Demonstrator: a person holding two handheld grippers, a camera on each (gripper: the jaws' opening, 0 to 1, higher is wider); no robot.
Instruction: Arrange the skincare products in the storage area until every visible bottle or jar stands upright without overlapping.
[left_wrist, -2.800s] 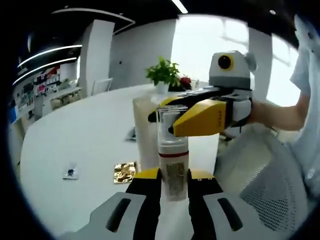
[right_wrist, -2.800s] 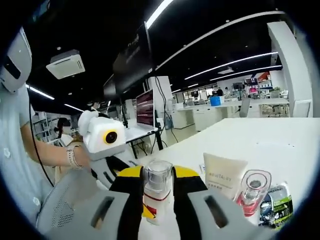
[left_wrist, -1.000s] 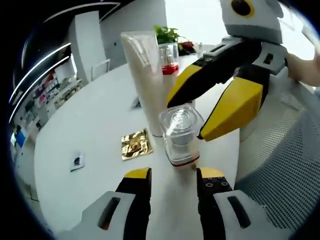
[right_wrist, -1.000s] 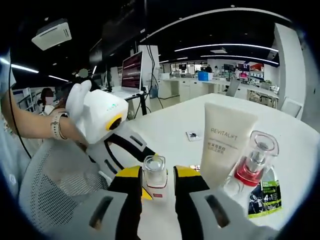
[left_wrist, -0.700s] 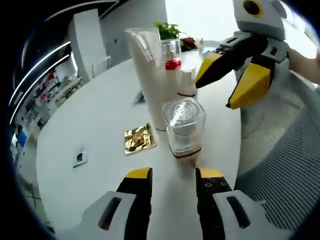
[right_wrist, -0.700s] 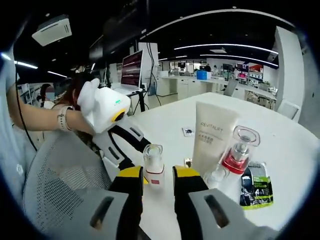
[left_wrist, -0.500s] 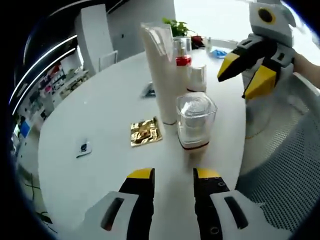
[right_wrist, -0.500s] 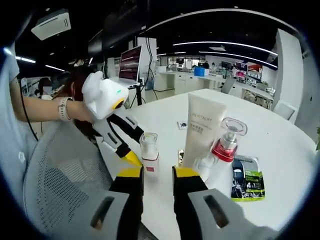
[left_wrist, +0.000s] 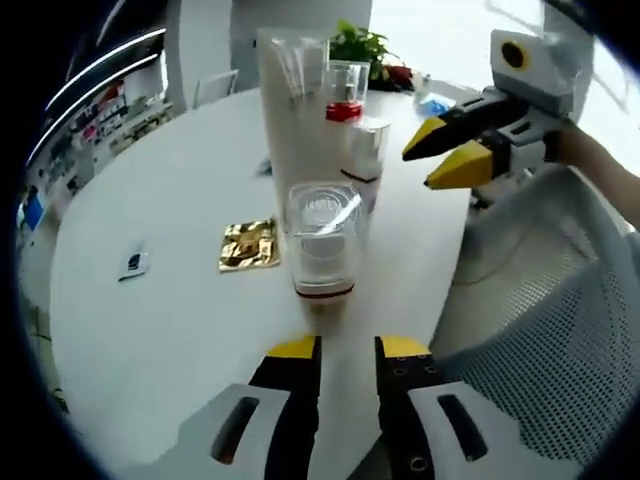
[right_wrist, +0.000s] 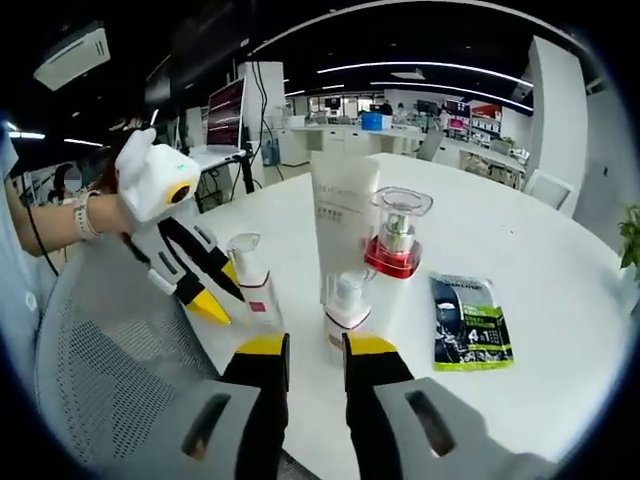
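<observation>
A small clear-capped bottle with a red band (left_wrist: 322, 245) (right_wrist: 252, 282) stands upright on the white table (left_wrist: 180, 190), free of both grippers. Behind it stand a tall white tube (left_wrist: 295, 110) (right_wrist: 343, 215), a red-collared pump bottle (left_wrist: 345, 90) (right_wrist: 395, 240) and a small white bottle (left_wrist: 365, 150) (right_wrist: 347, 305), close together. My left gripper (left_wrist: 347, 350) (right_wrist: 222, 292) sits just short of the clear-capped bottle, jaws narrowly open, nothing between them. My right gripper (right_wrist: 316, 345) (left_wrist: 427, 166) hangs open near the table edge, also holding nothing.
A gold sachet (left_wrist: 248, 243) and a small packet (left_wrist: 133, 265) lie left of the bottles. A green-black sachet (right_wrist: 470, 320) lies beyond them. A grey mesh chair (left_wrist: 530, 330) (right_wrist: 110, 370) stands against the table edge. A potted plant (left_wrist: 362, 45) sits at the far side.
Both grippers have let go of the clear-capped bottle and drawn back; it now stands alone on the table. Both pairs of jaws have narrowed.
</observation>
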